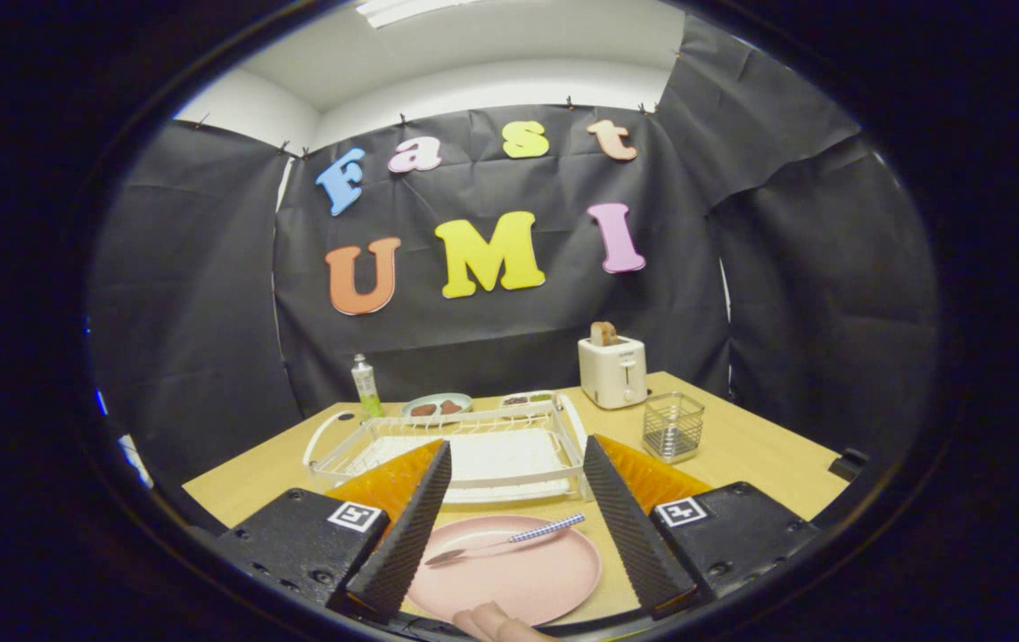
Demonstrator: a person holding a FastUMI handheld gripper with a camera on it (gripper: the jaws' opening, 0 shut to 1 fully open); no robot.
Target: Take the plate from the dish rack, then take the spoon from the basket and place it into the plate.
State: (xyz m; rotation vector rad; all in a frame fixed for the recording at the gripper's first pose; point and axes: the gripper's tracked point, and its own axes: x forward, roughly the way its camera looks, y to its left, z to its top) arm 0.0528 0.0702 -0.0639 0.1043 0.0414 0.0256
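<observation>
In the gripper view, the fingers (509,526) stood apart, holding nothing. Between them, the pink plate (518,580) sat on the counter (741,446) near its front edge, the spoon (505,540) lying in it. Beyond stood the white dish rack (464,446) and wire basket (672,426).

Your tool (516,526) hangs with its fingers spread wide, gripping nothing. Between them sits the pink plate (518,580) on the worktop (741,446), with the spoon (509,539) lying across it. Just beyond the fingers stands the white dish rack (456,446); the wire basket (672,426) and toaster (613,370) lie farther off.
</observation>
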